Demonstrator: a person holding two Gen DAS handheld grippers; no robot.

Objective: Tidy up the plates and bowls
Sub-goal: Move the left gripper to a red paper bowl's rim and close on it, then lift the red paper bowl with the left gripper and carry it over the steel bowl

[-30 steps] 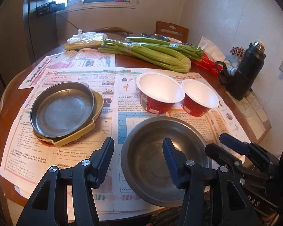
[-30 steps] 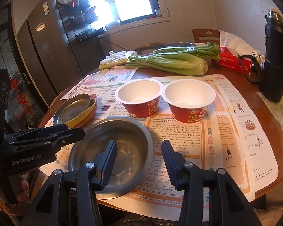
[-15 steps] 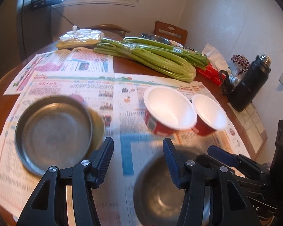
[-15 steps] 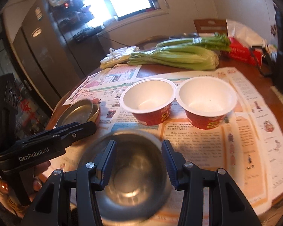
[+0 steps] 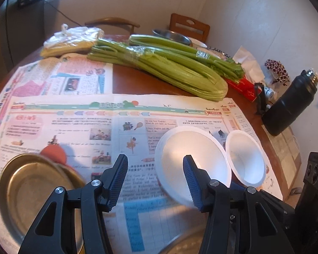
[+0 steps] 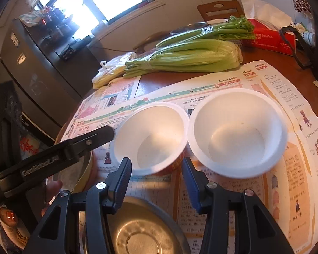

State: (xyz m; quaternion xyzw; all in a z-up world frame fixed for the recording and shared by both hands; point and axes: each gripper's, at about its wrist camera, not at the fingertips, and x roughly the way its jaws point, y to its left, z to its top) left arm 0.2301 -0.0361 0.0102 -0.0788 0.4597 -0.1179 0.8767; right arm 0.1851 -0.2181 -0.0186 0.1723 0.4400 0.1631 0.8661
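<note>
Both the left gripper [image 5: 154,182] and right gripper [image 6: 155,183] hover with fingers parted and empty, two white paper bowls [image 6: 150,137] at twelve o'clock.

From my remote view I see a round brown wooden tabletop [image 5: 137,84], mostly covered by printed newspaper sheets [image 5: 78,127]. On the paper stand two white paper bowls with red outsides [image 6: 152,135] [image 6: 237,133], rims touching, side by side. Nearer me, a steel bowl [image 6: 142,232] sits on the paper. To the left, a shallow metal plate [image 5: 29,190] rests inside a yellow dish [image 6: 84,175]. Farther back, two bundles of celery [image 5: 169,67] lie on the bare wood, beside a clear plastic bag [image 5: 72,40]. At the right edge are a red tissue box [image 6: 271,36] and a black flask [image 5: 290,105].
</note>
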